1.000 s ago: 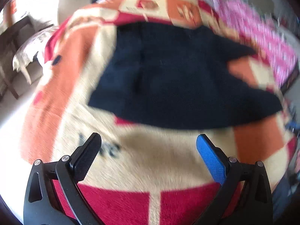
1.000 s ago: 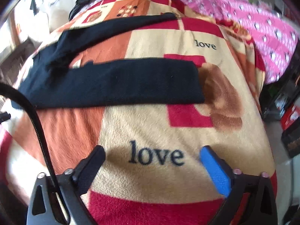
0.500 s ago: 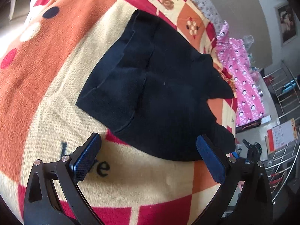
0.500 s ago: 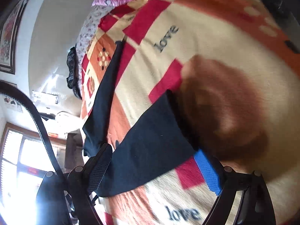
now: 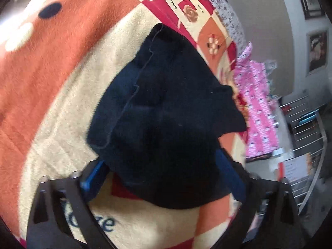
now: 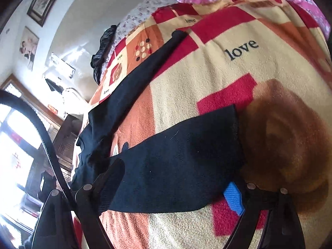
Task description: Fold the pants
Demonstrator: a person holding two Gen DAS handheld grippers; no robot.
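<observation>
Black pants [image 5: 166, 103] lie flat on a patterned fleece blanket [image 5: 62, 83]. In the left wrist view their wide waist end fills the middle. My left gripper [image 5: 160, 161] straddles its near edge, jaws closing, with the cloth draped over both fingertips. In the right wrist view one leg of the pants [image 6: 176, 151] lies across the front and the other leg [image 6: 132, 78] runs off toward the bed's head. My right gripper [image 6: 174, 175] stands open across the near leg by its hem. One finger [image 6: 112, 176] lies on the cloth and the blue pad [image 6: 233, 199] shows under its edge.
A pink printed cloth [image 5: 257, 112] lies along the bed's far side. A metal rack [image 5: 307, 124] stands beyond it. A black cable [image 6: 41, 128] arcs past the right gripper. A dark bundle [image 6: 103, 45] sits at the bed's head, near framed pictures on the wall.
Both grippers have rolled and come forward from bare blanket onto the pants. The cloth now lies between each pair of jaws, and the left jaws have narrowed a little.
</observation>
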